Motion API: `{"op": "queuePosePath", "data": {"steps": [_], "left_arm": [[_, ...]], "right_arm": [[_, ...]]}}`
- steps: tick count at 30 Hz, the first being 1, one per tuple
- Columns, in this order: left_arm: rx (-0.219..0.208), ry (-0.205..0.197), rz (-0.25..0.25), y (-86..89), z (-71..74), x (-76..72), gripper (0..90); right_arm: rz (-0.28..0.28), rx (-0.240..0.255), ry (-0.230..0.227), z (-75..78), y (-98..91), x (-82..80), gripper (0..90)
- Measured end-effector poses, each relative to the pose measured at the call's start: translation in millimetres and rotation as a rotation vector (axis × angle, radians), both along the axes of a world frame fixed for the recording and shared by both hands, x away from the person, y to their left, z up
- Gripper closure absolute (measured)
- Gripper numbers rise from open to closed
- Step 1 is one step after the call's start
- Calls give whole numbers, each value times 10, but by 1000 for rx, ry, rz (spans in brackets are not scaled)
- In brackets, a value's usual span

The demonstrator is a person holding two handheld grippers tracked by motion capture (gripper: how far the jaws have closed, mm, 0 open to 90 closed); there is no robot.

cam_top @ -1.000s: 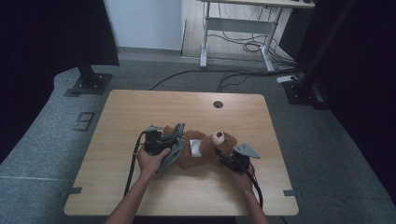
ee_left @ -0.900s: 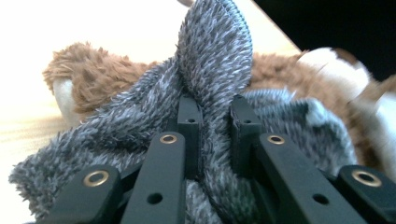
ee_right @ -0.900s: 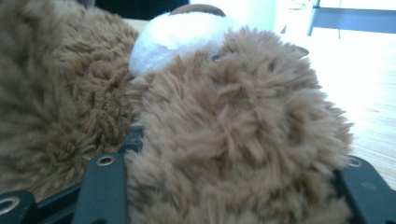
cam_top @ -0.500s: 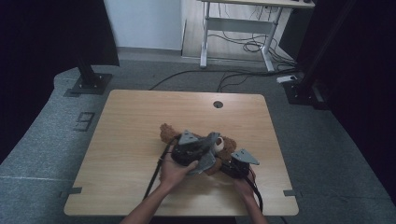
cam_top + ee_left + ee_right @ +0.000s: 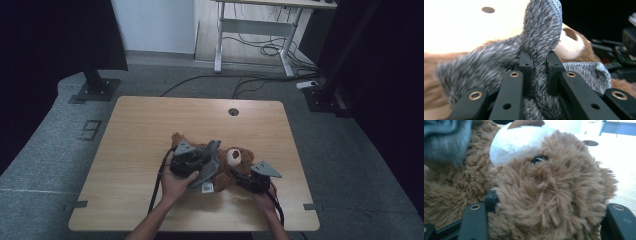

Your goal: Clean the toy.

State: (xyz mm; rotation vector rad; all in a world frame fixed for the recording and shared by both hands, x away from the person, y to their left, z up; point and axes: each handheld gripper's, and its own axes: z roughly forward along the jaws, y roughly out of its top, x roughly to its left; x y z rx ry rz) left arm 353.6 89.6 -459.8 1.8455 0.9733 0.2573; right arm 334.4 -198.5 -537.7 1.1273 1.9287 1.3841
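Dressing the bear on the surface.
My left tool is clamping the grey cloth; my right tool is opening around the bear's head.

A teddy bear lies on the near half of the table, right of its middle, head toward the right. A knitted garment lies over the bear's body, one fold standing up from it. The left gripper sits over the bear's left part with that fold between its jaws. The right gripper is at the bear's head, on its near right side. A cable hole lies behind the bear, near the table's far edge.
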Motion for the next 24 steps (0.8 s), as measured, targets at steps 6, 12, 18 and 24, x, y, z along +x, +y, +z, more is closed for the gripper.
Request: {"op": "queuePosePath", "data": {"steps": [6,12,18,24], "left_arm": [[30,37,96,370,-79,128,779],[72,143,132,599,-428,190,780],[144,219,161,716,-685,191,780],[76,111,157,777,-400,55,782]], "right_arm": [[6,7,6,-9,-11,-1,349],[6,7,5,-14,-4,-9,345],[4,7,9,-17,-3,-21,343],[3,14,14,-20,-11,-17,340]]}}
